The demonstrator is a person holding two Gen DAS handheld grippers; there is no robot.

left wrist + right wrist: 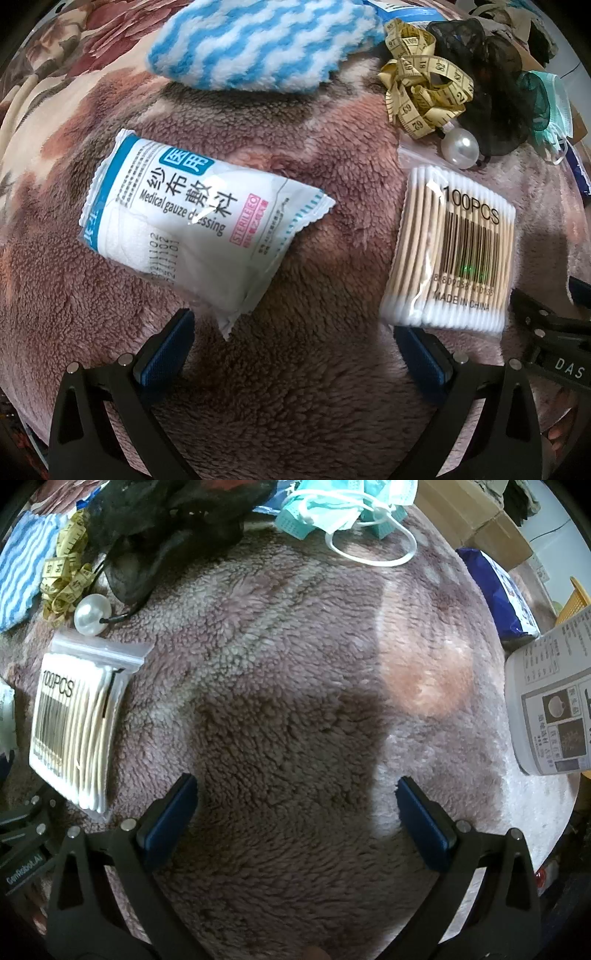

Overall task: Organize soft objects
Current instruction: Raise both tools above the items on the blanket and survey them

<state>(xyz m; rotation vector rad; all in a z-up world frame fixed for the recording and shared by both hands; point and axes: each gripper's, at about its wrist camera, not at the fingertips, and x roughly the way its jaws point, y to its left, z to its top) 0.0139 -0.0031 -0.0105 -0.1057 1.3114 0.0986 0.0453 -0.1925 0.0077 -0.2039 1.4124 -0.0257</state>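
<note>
On the fleecy mauve blanket [295, 646], both hand-held grippers [295, 328] [295, 794] hang released, empty, cardboard boxes [480, 517] behind

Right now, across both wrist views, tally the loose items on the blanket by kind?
Gauze packet: 1
Cotton swab pack: 1
Blue-and-white striped cloth: 1
Yellow tape measure: 1
Black hair tie with a pearl: 1
Teal face masks: a tangled bunch, exact count unclear, tallied as 1
Total: 6 kinds, at least 6 items
</note>
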